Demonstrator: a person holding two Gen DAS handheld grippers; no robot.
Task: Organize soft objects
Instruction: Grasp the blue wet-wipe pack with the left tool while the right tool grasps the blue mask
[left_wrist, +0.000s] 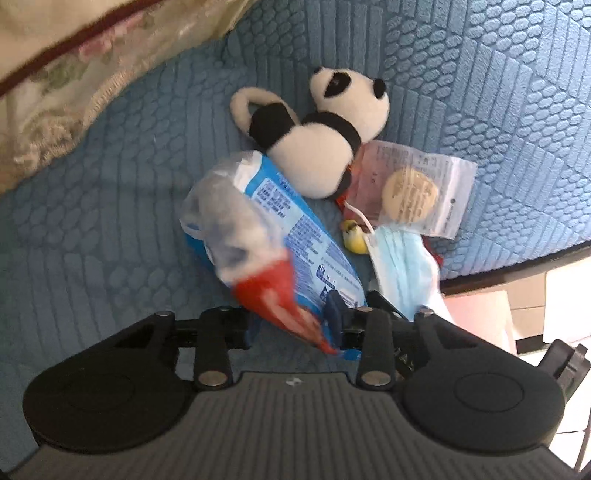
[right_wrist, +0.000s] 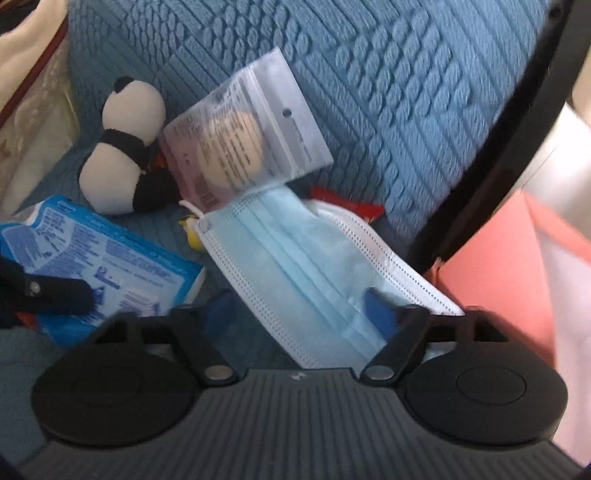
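Observation:
A panda plush lies on the blue quilted mattress. Next to it are a clear pouch with a beige round puff, a light blue face mask and a small yellow toy. My left gripper is shut on a blue and red plastic pack, lifted off the mattress. In the right wrist view my right gripper stands open around the face mask, its blue pads on both sides. The panda, pouch and pack show there too.
A floral cream pillow lies at the upper left. The mattress edge with a dark trim runs at the right, with a pink box and white floor beyond. A red item lies under the mask.

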